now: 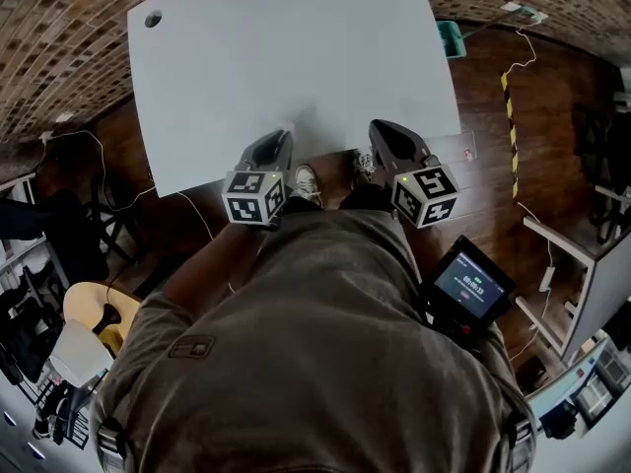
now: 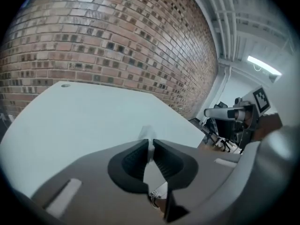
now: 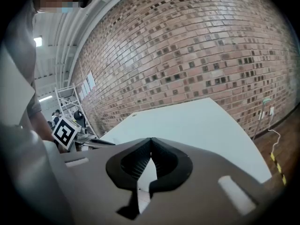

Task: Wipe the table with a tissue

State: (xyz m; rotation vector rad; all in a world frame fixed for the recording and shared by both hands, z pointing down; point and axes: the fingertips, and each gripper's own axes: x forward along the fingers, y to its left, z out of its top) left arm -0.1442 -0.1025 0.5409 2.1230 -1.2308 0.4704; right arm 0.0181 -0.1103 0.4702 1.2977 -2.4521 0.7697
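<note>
My left tool [image 2: 150,142] was clenched on the tissue [image 2: 146,132]. Only a small white tuft showed past the tips, pointing forward along the tool's line toward the far side of the bench [image 1: 296,47]. That tool hung over the bench's near edge, and the bare white top lay ahead of and below it, so I judged the coming wipe would have to go down and away from me. It was also the only tool fit to wipe. To its right, well apart, my right tool [image 3: 151,143] was closed, tips together, with nothing between them, also at the near edge. Farther right, by my hip, a small screen [image 1: 471,286] glowed, but its writing was too small to read. I saw no other labels.
</note>
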